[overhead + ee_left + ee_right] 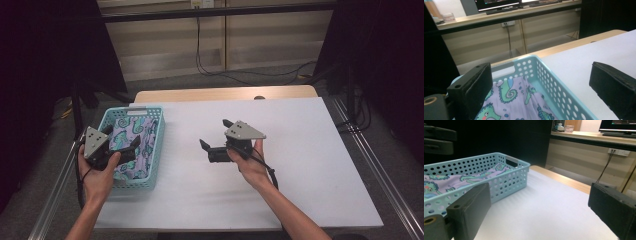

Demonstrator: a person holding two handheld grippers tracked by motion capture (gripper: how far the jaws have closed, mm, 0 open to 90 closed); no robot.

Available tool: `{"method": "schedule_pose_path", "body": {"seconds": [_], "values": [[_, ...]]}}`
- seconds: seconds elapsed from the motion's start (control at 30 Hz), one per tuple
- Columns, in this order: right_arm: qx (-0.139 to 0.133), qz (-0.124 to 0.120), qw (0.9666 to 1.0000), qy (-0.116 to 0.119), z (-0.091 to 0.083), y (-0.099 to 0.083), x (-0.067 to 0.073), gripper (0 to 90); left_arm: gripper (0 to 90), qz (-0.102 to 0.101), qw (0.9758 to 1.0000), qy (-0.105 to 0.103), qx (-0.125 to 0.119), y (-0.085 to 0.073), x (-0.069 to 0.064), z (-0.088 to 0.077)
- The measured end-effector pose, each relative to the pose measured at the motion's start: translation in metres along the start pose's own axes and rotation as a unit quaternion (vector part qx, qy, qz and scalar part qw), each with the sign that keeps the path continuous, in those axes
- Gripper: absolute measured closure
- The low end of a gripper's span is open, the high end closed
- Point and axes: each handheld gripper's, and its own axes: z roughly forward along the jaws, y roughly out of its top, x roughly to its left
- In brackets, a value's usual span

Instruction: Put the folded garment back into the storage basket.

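Note:
A light-blue perforated basket (159, 137) sits at the left of the white tabletop (300, 165). A purple cloth with seahorse prints (140, 160) lies folded inside it. My left gripper (121, 136), held in a hand, hovers over the basket's near half, open with nothing between its jaws. In the left gripper view the open gripper (540, 75) looks over the cloth (511, 97) and the basket's right wall (554, 87). My right gripper (214, 132) is open over the middle of the table, pointing left. From the right gripper view (539, 197) the basket (506, 180) and cloth (474, 177) lie ahead.
A wooden edge (225, 94) runs along the far side of the white board. Cables (250, 75) trail on the floor beyond it. Metal rails (380, 175) flank the table. Dark curtains hang on both sides.

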Motion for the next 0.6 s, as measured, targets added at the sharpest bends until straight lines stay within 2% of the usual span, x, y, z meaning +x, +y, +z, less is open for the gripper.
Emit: {"method": "schedule_pose_path", "body": {"seconds": [0.03, 0.07, 0.13, 0.17, 0.2, 0.27, 0.3, 0.33, 0.43, 0.5, 0.6], "values": [[0.001, -0.004, 1.0000, -0.004, -0.003, -0.001, -0.002, 4.4, 4.7, 0.000, 1.0000, 0.000, 0.000, 0.000, 0.000, 0.000], [0.004, -0.006, 0.9999, -0.008, -0.006, -0.001, -0.003, 4.4, 4.7, 0.021, 0.9997, 0.011, -0.003, -0.001, -0.005, -0.005], [0.006, -0.015, 0.9998, -0.012, -0.011, -0.002, -0.007, 4.5, 4.6, 0.028, 0.9996, 0.006, 0.002, -0.003, -0.008, -0.009], [0.006, -0.015, 0.9998, -0.012, -0.011, -0.002, -0.007, 4.5, 4.6, 0.028, 0.9996, 0.006, 0.002, -0.003, -0.008, -0.009], [0.018, -0.025, 0.9993, -0.023, -0.016, -0.005, -0.010, 5.2, 4.6, 0.024, 0.9997, 0.005, 0.004, -0.006, -0.010, -0.012], [0.018, -0.021, 0.9992, -0.028, -0.022, -0.007, -0.015, 4.9, 4.3, 0.022, 0.9997, 0.007, 0.006, -0.009, -0.011, -0.016], [0.018, -0.021, 0.9991, -0.033, -0.026, -0.008, -0.017, 4.9, 4.3, 0.005, 1.0000, 0.004, -0.001, -0.011, -0.013, -0.017], [0.016, -0.021, 0.9991, -0.034, -0.029, -0.009, -0.019, 4.9, 4.2, 0.013, 0.9999, 0.008, 0.003, -0.012, -0.014, -0.020], [0.017, -0.021, 0.9988, -0.041, -0.039, -0.012, -0.025, 4.7, 3.9, 0.013, 0.9999, 0.008, -0.008, -0.014, -0.021, -0.022], [0.014, -0.021, 0.9984, -0.050, -0.046, -0.012, -0.028, 4.7, 3.7, 0.015, 0.9998, 0.006, -0.006, -0.014, -0.024, -0.023], [0.009, -0.019, 0.9981, -0.057, -0.056, -0.013, -0.032, 4.7, 3.2, 0.004, 0.9999, -0.002, -0.016, -0.016, -0.032, -0.023]]}}
